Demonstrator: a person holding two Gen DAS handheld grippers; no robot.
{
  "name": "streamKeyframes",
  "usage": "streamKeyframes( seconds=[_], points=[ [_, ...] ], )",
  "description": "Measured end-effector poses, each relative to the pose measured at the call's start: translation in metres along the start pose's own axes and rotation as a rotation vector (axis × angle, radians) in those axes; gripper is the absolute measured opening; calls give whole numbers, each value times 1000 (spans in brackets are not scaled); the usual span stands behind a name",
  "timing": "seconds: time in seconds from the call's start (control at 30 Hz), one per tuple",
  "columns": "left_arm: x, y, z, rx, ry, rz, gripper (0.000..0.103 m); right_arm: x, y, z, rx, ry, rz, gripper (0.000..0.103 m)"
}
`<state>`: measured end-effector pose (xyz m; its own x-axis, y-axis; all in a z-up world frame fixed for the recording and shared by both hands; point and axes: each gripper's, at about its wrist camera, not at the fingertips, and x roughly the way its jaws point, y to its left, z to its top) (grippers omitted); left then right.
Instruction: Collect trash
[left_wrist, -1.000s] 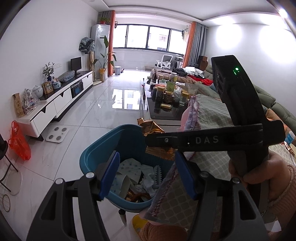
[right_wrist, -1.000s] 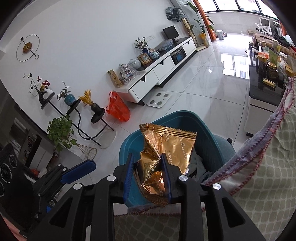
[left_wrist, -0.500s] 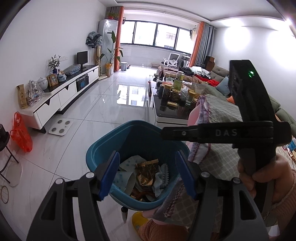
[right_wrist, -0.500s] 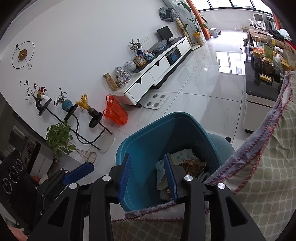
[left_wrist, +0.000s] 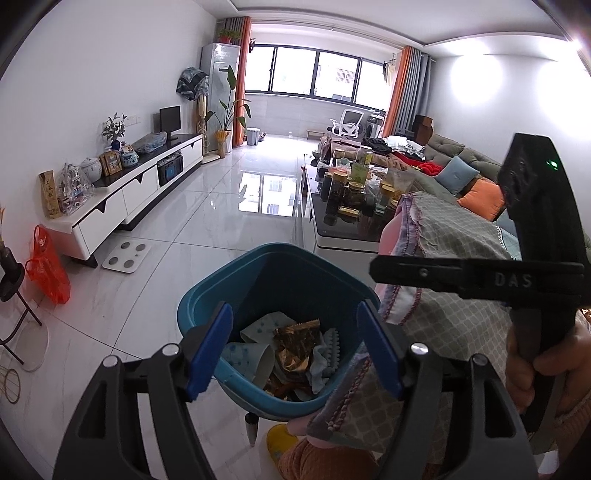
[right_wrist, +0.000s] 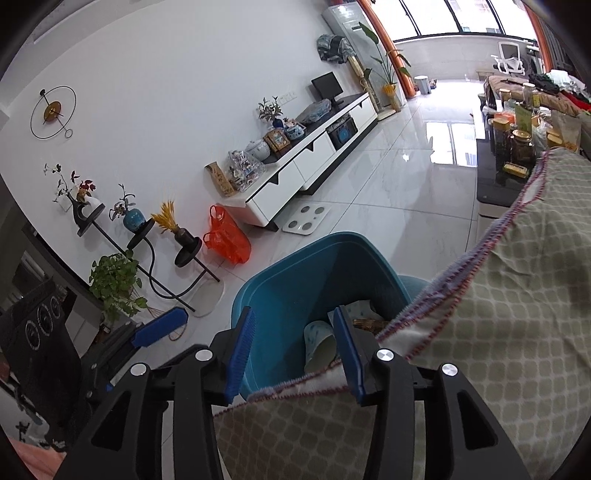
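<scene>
One gold wrapper (left_wrist: 297, 345) below left claw (left_wrist: 293, 350).

The bin (left_wrist: 236, 288) stands on the floor (left_wrist: 221, 206) at 6 o'clock, wrapper (left_wrist: 297, 345) in it among other trash. A scale (left_wrist: 126, 252) lies at 10 o'clock of it, the desk (left_wrist: 343, 232) at 1 o'clock, a blanket (left_wrist: 454, 258) at 3 o'clock.

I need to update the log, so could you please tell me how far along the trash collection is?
Done: the gold wrapper lies in the blue bin on the other scraps. In hand: nothing. The right tongs have just been opening and stand empty over the bin; the left tongs are open too. Left: judging from here, the cluttered coffee table may still hold trash, though I cannot tell which items.
</scene>
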<state>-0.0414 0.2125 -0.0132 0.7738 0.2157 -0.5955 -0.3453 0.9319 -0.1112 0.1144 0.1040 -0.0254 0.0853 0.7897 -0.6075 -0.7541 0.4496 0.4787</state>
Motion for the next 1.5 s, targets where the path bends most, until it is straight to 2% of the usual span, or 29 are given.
streamKeyframes(
  seconds=[0.2,0.27,0.33,0.37,0.43,0.53,0.7,0.73,1.0,1.23,1.5],
  points=[
    [-7,-8,1,14,-31,-5,87,-31,-2,-14,-10,-65,-37,57],
    [-11,-12,0,18,-46,-14,95,-45,-1,-20,-19,-101,-62,62],
    [-16,-21,-2,29,-66,-32,99,-62,0,-28,-35,-139,-94,71],
    [-18,-26,-3,35,-76,-42,99,-68,2,-31,-43,-156,-113,74],
    [-19,-37,-3,46,-86,-64,99,-86,3,-41,-57,-205,-162,89],
    [-21,-54,-5,58,-104,-86,99,-114,3,-58,-54,-289,-251,99],
    [-26,-93,-10,98,-145,-120,99,-156,0,-88,-20,-400,-389,99],
    [-26,-100,-10,103,-148,-133,99,-167,-1,-97,-12,-427,-444,99],
    [-33,-166,-14,178,-198,-219,99,-226,-19,-148,44,-536,-719,99],
    [-43,-203,-20,218,-243,-265,99,-266,-29,-181,82,-630,-848,99],
    [-58,-224,-29,255,-308,-285,100,-286,-25,-197,88,-687,-918,99]
  ],
)
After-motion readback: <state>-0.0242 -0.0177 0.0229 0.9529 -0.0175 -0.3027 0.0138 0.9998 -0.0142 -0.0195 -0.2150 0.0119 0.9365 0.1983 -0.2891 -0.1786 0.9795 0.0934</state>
